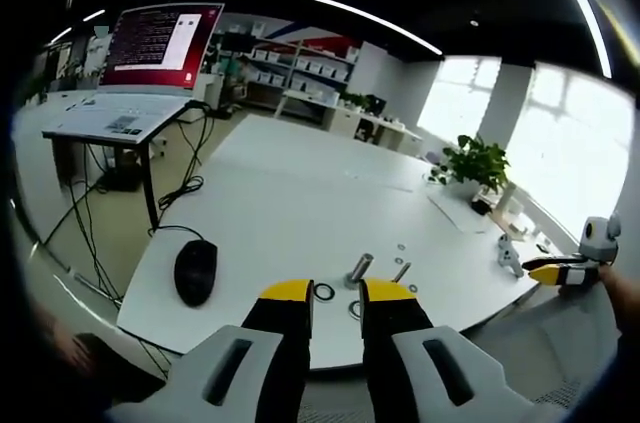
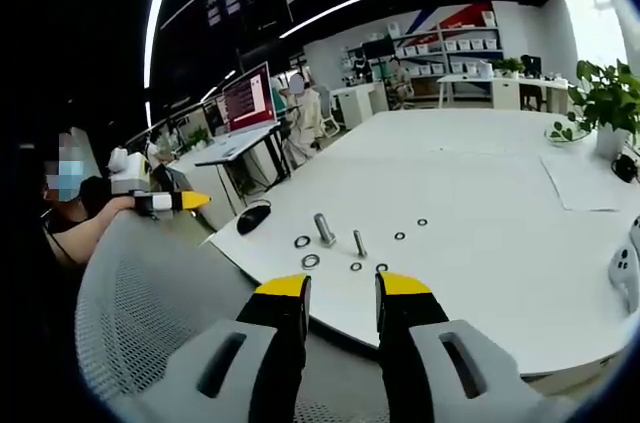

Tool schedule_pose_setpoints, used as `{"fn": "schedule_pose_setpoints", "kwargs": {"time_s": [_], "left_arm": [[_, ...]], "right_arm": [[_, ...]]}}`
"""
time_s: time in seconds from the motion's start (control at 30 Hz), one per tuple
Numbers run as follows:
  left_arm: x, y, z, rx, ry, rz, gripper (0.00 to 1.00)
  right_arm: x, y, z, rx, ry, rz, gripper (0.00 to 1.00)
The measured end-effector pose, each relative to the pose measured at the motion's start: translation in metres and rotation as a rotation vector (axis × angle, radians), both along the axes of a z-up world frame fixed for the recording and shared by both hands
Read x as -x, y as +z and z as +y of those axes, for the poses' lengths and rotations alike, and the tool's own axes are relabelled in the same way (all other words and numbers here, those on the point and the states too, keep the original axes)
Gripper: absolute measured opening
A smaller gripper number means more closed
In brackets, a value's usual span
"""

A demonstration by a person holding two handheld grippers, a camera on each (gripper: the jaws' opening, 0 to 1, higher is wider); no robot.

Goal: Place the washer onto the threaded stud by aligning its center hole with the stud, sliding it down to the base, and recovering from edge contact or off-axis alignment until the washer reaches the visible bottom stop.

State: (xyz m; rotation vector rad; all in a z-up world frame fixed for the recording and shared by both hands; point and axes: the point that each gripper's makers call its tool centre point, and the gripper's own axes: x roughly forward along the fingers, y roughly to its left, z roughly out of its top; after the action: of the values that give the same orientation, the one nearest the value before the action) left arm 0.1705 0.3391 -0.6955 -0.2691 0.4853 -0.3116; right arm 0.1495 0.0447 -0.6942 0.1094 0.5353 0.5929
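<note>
Two upright studs stand near the white table's front edge: a thick bolt [image 1: 358,269] [image 2: 324,229] and a thinner threaded stud [image 1: 401,271] [image 2: 359,243]. Several loose washers lie flat around them, among them a dark ring [image 1: 324,292] [image 2: 302,241] and another [image 1: 355,309] [image 2: 311,261]. My left gripper [image 1: 337,293] hangs open just off the front edge, short of the studs, holding nothing. My right gripper [image 2: 344,288] is also open and empty, further back over a mesh chair. Each gripper shows small in the other's view: the left gripper [image 2: 185,201], the right gripper [image 1: 565,268].
A black mouse [image 1: 195,271] [image 2: 253,216] lies left of the studs. A white controller [image 2: 625,273] sits at the table's right edge and a potted plant [image 1: 478,163] stands far back. A desk with a monitor [image 1: 160,38] stands to the left. A grey mesh chair [image 2: 150,323] is below my right gripper.
</note>
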Motion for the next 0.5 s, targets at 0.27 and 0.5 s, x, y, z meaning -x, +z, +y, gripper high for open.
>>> {"fn": "schedule_pose_setpoints", "kwargs": {"time_s": [0.27,0.5], "left_arm": [[0.0010,-0.0005,-0.0019,-0.005,-0.013,0.001,0.16],[0.0015,-0.0009,-0.0031,-0.009,-0.028,0.005,0.16]], "right_arm": [[0.0003,0.0015,-0.0006,-0.007,-0.005,-0.006,0.28],[0.0007,-0.0010,-0.0001,0.009,0.002,0.009,0.28]]}}
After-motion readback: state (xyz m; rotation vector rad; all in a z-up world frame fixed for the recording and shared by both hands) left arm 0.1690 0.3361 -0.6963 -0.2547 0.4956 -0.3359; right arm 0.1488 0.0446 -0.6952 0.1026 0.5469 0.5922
